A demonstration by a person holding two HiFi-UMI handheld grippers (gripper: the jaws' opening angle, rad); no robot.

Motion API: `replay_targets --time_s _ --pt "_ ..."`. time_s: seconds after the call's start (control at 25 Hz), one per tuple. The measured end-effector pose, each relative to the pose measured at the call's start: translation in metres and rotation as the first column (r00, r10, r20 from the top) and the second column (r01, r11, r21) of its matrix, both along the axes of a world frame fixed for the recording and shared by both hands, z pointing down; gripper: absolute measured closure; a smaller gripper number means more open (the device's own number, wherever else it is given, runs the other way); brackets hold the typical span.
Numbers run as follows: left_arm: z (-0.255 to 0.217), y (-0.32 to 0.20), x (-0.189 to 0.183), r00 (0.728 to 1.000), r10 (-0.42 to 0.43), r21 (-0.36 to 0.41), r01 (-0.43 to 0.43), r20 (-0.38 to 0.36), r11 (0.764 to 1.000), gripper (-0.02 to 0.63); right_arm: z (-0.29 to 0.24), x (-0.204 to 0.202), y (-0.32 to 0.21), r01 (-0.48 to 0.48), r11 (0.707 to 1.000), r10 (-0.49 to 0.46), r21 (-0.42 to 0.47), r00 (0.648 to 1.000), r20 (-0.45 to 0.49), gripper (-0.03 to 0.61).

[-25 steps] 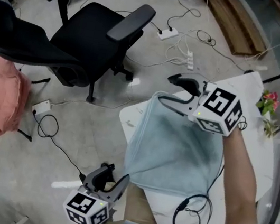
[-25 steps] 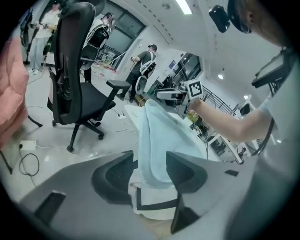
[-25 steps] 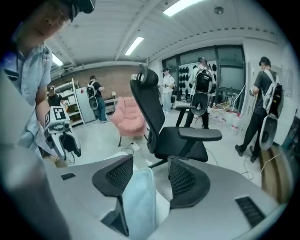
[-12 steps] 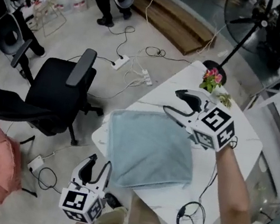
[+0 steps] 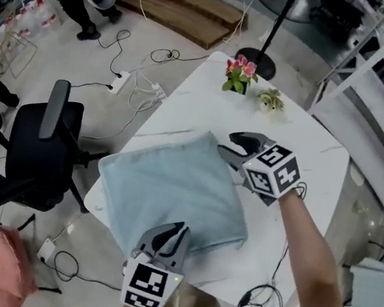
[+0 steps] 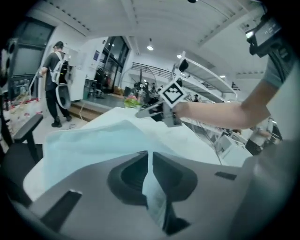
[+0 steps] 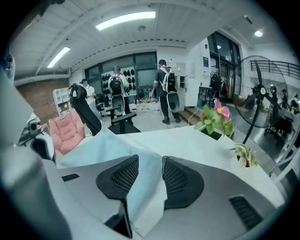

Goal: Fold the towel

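On the white worktop (image 5: 304, 143), two claws are gripping a pale blue towel (image 5: 171, 189).
The left claw (image 5: 177, 229) is pinching the towel's near edge, its jaws having just been closing tight on the cloth. The right claw (image 5: 231, 146) is clamping the far corner, its jaws likewise just closing, with a fold filling the gap between them. The towel is lying spread across the worktop's near half.

The towel (image 5: 171, 189) was soft, matt, pale-blue cloth. The surface (image 5: 315, 163) was smooth, white, faintly veined. The right gripper (image 5: 224, 146) had matt grey plastic jaws with meshed pads.
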State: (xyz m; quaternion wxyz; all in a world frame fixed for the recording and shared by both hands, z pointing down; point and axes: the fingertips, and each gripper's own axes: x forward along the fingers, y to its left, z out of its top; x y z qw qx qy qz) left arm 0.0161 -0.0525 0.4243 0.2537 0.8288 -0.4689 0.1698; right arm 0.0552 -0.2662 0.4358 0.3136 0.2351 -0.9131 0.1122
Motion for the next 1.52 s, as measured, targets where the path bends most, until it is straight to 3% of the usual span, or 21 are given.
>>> replay_targets --time_s 0.16,0.28,0.36,0.44,0.8,1.32,1.4,1.52 --pt "0.027 -0.007 0.059 0.984 0.174 -0.091 -0.172 0.025 0.981 0.588 0.033 -0.023 -0.015 0.062 0.992 -0.061 -0.111 0.998 0.012 0.407" --pt "0.057 0.005 0.075 0.968 0.25 -0.227 -0.239 0.02 0.944 0.597 0.056 -0.039 -0.018 0.116 0.983 -0.12 -0.144 0.993 -0.021 0.406" --pt "0.073 0.019 0.078 0.961 0.277 -0.303 -0.261 0.011 0.917 0.604 0.068 -0.045 -0.019 0.134 0.982 -0.142 -0.13 0.988 -0.054 0.482" --pt "0.081 0.028 0.081 0.958 0.285 -0.329 -0.264 0.017 0.907 0.606 0.073 -0.047 -0.023 0.126 0.985 -0.133 -0.114 0.989 -0.061 0.529" --pt "0.085 0.018 0.107 0.943 0.331 -0.352 -0.314 -0.011 0.882 0.606 0.071 -0.023 -0.056 0.056 0.996 -0.062 -0.073 0.994 -0.093 0.537" --pt "0.084 0.003 0.199 0.874 0.486 -0.329 -0.466 -0.023 0.822 0.606 0.075 0.118 -0.094 -0.1 0.992 0.083 -0.077 0.975 -0.206 0.532" --pt "0.082 -0.001 0.207 0.876 0.482 -0.317 -0.463 -0.02 0.828 0.605 0.076 0.125 -0.094 -0.115 0.99 0.098 -0.078 0.976 -0.193 0.525" --pt "0.067 -0.013 0.204 0.906 0.418 -0.261 -0.421 -0.071 0.869 0.603 0.068 0.126 -0.09 -0.131 0.987 0.118 -0.09 0.983 -0.138 0.457"
